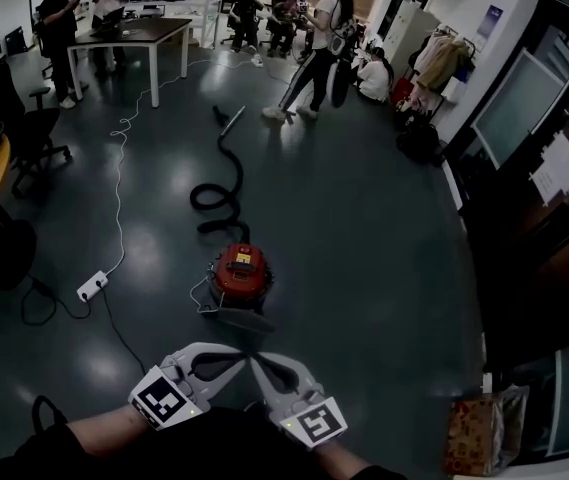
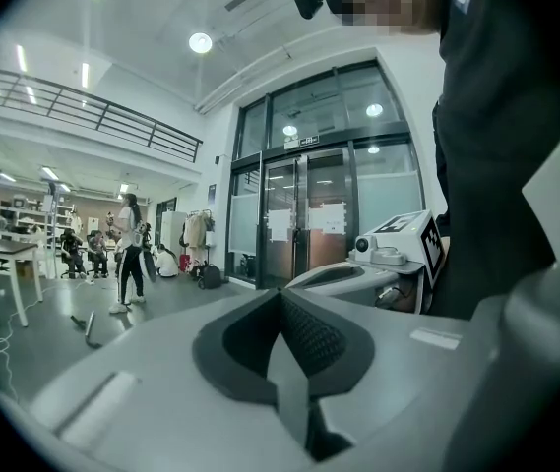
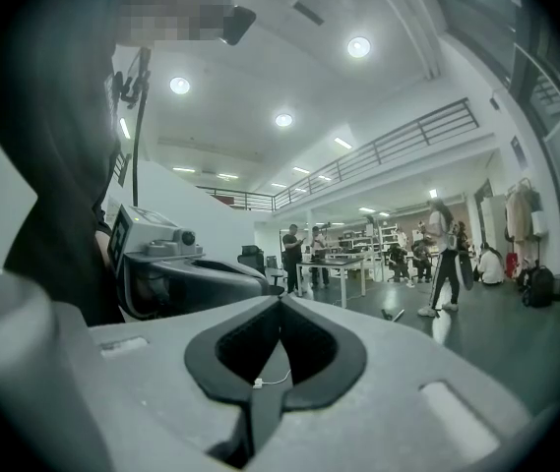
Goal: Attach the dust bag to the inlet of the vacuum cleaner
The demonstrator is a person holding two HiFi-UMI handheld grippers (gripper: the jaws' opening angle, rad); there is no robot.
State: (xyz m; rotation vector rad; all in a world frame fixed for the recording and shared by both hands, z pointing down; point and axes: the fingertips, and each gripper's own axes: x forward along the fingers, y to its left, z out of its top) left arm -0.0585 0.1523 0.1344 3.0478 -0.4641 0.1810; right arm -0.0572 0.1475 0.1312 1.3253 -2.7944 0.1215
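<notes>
Floor (image 1: 364, 268) open right of vacuum cleaner (image 1: 240, 273); hose (image 1: 219, 183) coiled behind; power strip (image 1: 92, 286), cable (image 1: 118, 208) at left.

The vacuum cleaner (image 1: 240, 271) is shown too small and dark for its inlet to be made out.

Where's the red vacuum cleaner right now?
In the head view the vacuum cleaner sits on the floor near centre, black hose curling away behind, white power strip to its left.
</notes>
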